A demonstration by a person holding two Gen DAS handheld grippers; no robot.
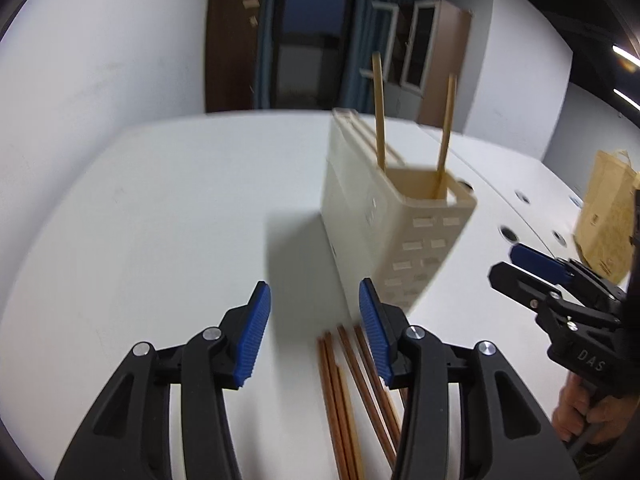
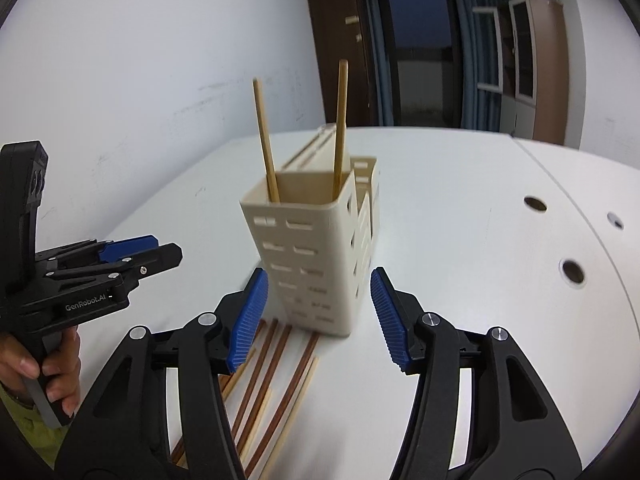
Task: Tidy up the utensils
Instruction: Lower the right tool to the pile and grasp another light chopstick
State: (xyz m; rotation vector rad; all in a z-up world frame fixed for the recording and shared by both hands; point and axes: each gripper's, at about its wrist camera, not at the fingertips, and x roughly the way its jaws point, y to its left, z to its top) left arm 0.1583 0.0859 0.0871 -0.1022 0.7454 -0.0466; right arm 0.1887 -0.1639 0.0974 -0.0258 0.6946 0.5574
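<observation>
A cream slotted utensil holder [image 1: 400, 216] [image 2: 316, 256] stands on the white table. Two light bamboo chopsticks [image 1: 379, 108] [image 2: 340, 120] stand upright in its near compartment. Several brown and light chopsticks [image 1: 340, 400] [image 2: 272, 376] lie flat on the table in front of the holder. My left gripper [image 1: 314, 332] is open and empty above the table, just left of the loose chopsticks; it also shows in the right wrist view [image 2: 136, 254]. My right gripper [image 2: 320, 316] is open and empty, its fingers straddling the holder's base; it also shows in the left wrist view [image 1: 516, 264].
The white table [image 1: 160, 220] has round cable holes [image 2: 572, 272] on its right part. A brown paper bag [image 1: 604, 216] stands at the right. White walls, a dark door and a cabinet lie behind the table.
</observation>
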